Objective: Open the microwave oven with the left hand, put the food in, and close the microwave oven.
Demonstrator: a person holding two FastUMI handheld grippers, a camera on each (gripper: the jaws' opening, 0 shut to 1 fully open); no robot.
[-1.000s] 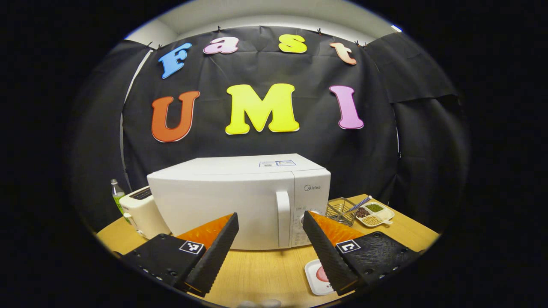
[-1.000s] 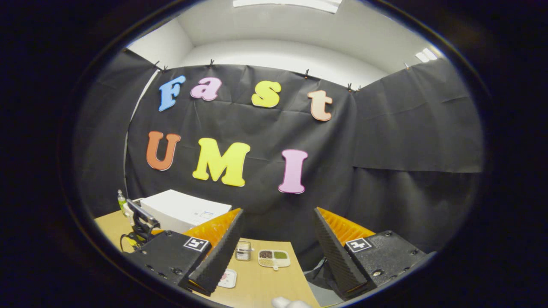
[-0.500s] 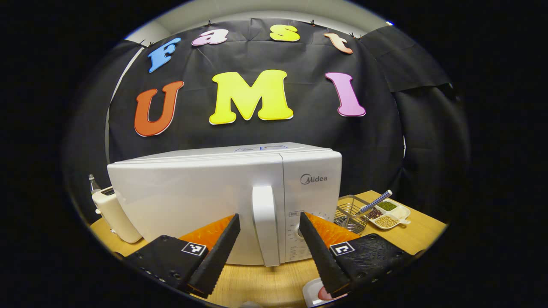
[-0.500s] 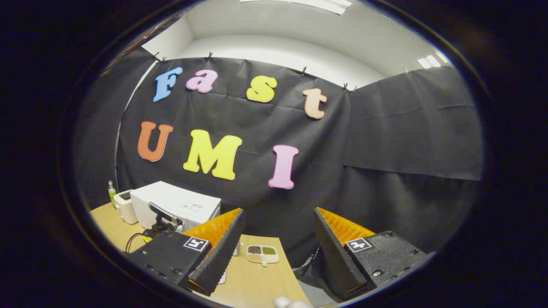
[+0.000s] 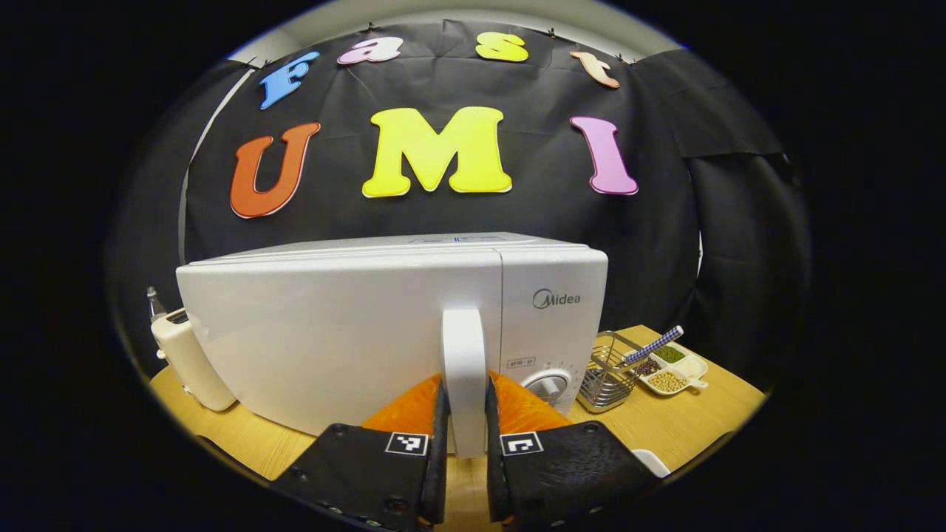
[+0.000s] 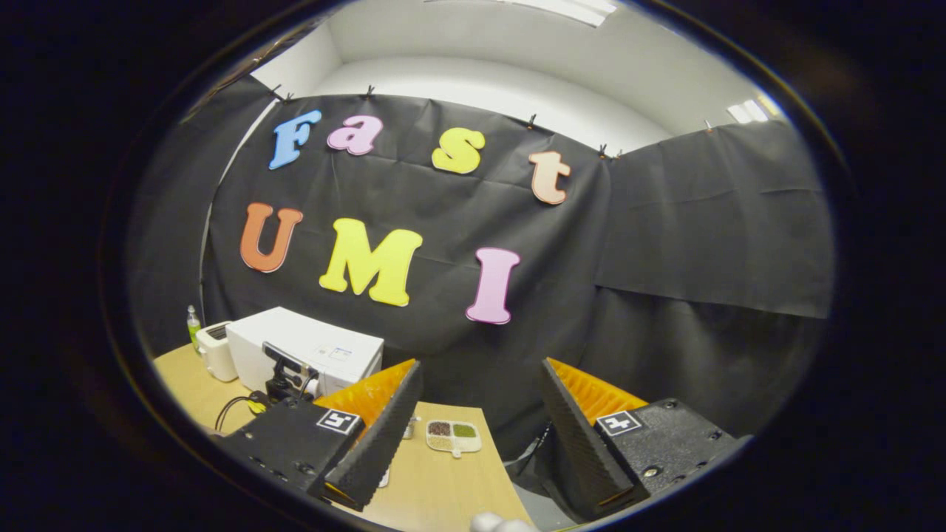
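The white microwave (image 5: 332, 332) stands on the wooden table (image 5: 709, 414) with its door closed. My left gripper (image 5: 465, 417) is shut on the door's upright white handle (image 5: 463, 347), one finger on each side. At the lower right a sliver of the white food plate (image 5: 655, 462) pokes out from behind that gripper. In the right gripper view the microwave (image 6: 318, 343) sits far off to the left, with the left gripper's body (image 6: 284, 373) in front of it. My right gripper (image 6: 473, 425) hangs open and empty above the table's right end.
A white toaster (image 5: 185, 358) and a small bottle (image 5: 154, 303) stand left of the microwave. To its right are a wire basket (image 5: 606, 369) and a divided dish of beans (image 5: 669, 369) with a striped stick. The table's right edge (image 6: 510, 480) lies below my right gripper.
My left gripper moved in on the microwave and shut on the door handle; it was open a second ago. The right gripper stayed open and barely shifted.
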